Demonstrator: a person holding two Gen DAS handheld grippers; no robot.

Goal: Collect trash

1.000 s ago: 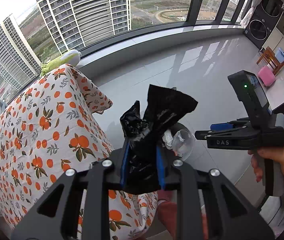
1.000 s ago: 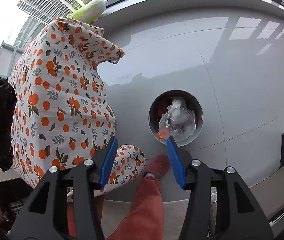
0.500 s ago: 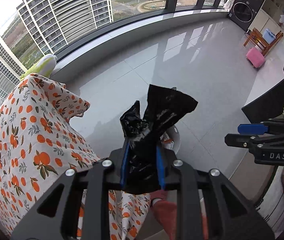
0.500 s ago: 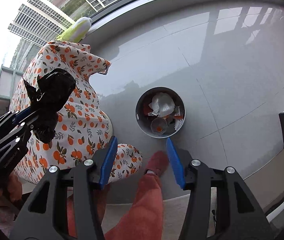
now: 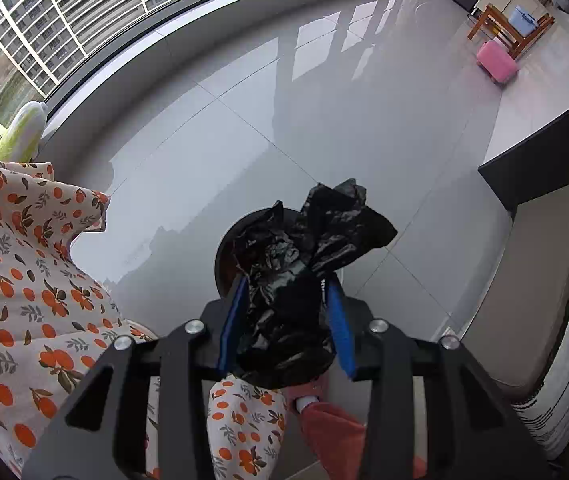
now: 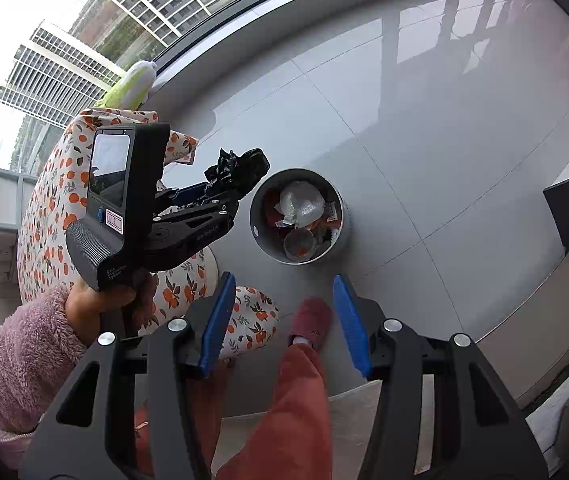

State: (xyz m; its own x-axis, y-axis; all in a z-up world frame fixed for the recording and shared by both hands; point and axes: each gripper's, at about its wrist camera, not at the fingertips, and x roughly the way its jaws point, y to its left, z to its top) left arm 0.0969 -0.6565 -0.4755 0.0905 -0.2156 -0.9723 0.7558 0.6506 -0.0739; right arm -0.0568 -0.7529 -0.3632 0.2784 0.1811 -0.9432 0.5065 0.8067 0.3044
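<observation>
The left gripper (image 5: 284, 316) is seen with its jaws opening, a crumpled black bag (image 5: 300, 272) between the blue pads, directly above the round bin (image 6: 299, 216). In the right wrist view the bag is located at 9 o'clock of the bin rim. The right gripper (image 6: 282, 320) is held spread and empty, the bin at its 12 o'clock.

Glossy grey floor tiles (image 5: 324, 120) fill the middle of both views and mirror the curved window wall (image 5: 84, 32) across the top, with daylight and high-rise blocks (image 6: 64, 72) outside. An orange-print cloth (image 5: 16, 280) covers furniture at left; a pink stool (image 5: 496, 62) and a wooden stand (image 5: 504, 24) sit upper right.
</observation>
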